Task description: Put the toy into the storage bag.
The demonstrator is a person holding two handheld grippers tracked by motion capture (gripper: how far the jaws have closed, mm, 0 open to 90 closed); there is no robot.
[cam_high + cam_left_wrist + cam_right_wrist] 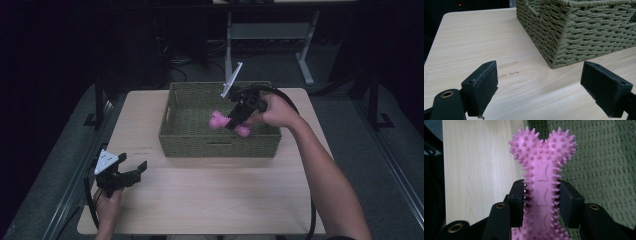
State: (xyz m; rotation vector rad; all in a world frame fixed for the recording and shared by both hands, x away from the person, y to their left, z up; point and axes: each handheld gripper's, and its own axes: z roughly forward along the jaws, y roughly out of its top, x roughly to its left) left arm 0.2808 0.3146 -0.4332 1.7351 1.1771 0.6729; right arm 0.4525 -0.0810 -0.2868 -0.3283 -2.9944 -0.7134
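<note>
Two grippers are in our hands at the table (210, 200). Our right gripper (235, 120) pinches a pink spiky toy bone (227, 123) around its thin middle. In the right gripper view the two black pads press on both sides of the toy bone (541, 180), and its knobby end sticks up past them. In the high view we hold the toy over the green woven basket (190, 137), toward the basket's right side. We cannot tell if the toy touches the basket's bottom. The basket sits at the far edge of the table, about in the middle of that edge.

Our left gripper (131, 172) is low by the near left corner of the table, well apart from the basket. Its jaws are spread wide with nothing between them. In the left gripper view we see bare wood between the pads (484, 85), and the basket's (574, 35) near corner is just ahead.
</note>
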